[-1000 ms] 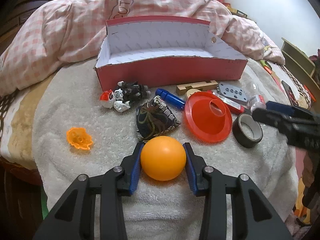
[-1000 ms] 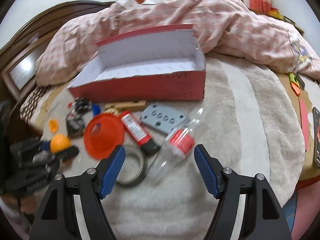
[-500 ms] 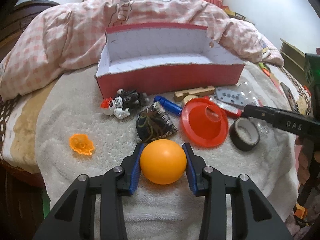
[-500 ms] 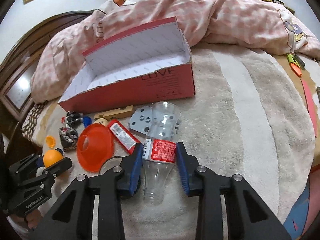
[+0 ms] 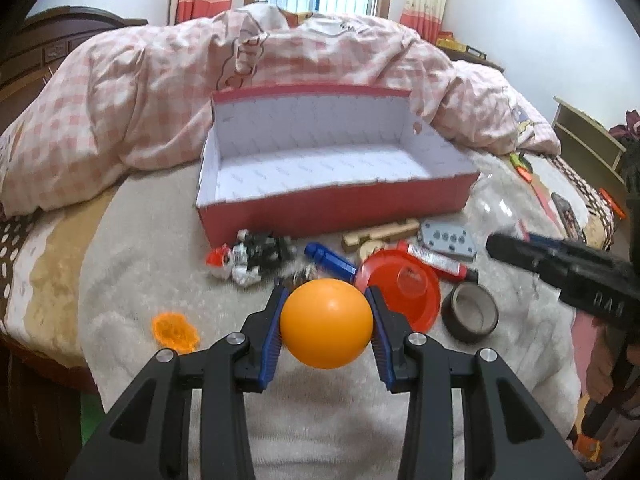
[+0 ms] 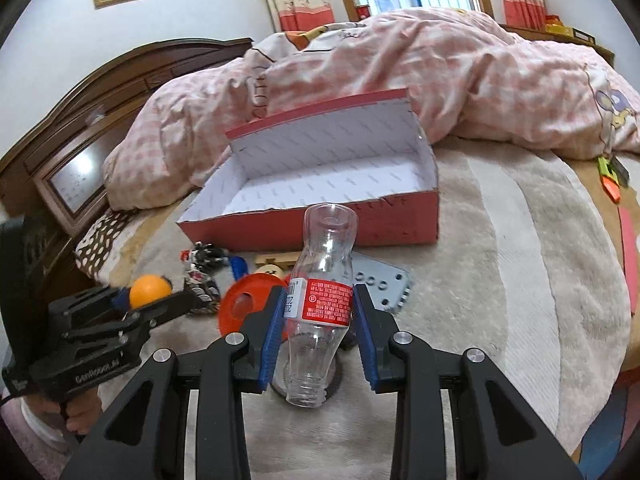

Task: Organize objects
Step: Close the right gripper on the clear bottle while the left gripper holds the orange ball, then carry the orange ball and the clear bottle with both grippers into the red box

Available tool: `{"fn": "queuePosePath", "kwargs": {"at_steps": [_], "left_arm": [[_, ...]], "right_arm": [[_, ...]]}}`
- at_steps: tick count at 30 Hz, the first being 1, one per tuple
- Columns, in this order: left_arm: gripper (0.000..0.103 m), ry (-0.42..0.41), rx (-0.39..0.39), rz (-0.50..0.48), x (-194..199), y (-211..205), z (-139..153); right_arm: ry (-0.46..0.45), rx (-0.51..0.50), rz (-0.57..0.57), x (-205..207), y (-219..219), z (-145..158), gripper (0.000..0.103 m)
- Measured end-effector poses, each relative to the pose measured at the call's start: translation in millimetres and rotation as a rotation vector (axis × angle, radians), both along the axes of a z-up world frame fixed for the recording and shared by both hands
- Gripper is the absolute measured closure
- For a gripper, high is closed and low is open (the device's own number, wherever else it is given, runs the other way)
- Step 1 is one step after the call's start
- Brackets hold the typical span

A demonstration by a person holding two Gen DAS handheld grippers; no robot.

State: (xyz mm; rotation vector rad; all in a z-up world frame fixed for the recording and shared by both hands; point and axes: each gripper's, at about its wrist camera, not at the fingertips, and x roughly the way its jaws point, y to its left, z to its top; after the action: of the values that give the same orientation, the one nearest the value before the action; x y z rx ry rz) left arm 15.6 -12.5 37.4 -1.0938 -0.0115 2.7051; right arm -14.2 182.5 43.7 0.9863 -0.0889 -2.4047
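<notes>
Bedroom light falls on a cream blanket (image 5: 132, 240) where the left gripper (image 5: 326, 328) is clenched on an orange ball (image 5: 326, 323), clear of the clutter, with an empty red box (image 5: 332, 208) beyond a red funnel (image 5: 400, 292) and tape roll (image 5: 474, 312). From the right wrist, the right gripper (image 6: 316, 312) grasps a clear plastic bottle (image 6: 320, 304) at its red label, neck toward the camera, base tilted toward the red box (image 6: 312, 224). Done well, both loads should likely clear the near wall before release, the ball placed low so it cannot bounce out.
</notes>
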Motion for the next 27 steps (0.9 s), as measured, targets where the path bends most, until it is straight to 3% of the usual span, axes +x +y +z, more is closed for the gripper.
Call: {"fn": "queuePosePath", "kwargs": {"at_steps": [19, 27], "left_arm": [[0.065, 0.069, 0.007, 0.023, -60, 12, 31], [0.065, 0.061, 0.017, 0.057, -103, 10, 39]], "right_arm": [[0.04, 0.006, 0.053, -28, -25, 16, 0.069], [0.11, 0.084, 0.071, -58, -46, 34, 0.069]]}}
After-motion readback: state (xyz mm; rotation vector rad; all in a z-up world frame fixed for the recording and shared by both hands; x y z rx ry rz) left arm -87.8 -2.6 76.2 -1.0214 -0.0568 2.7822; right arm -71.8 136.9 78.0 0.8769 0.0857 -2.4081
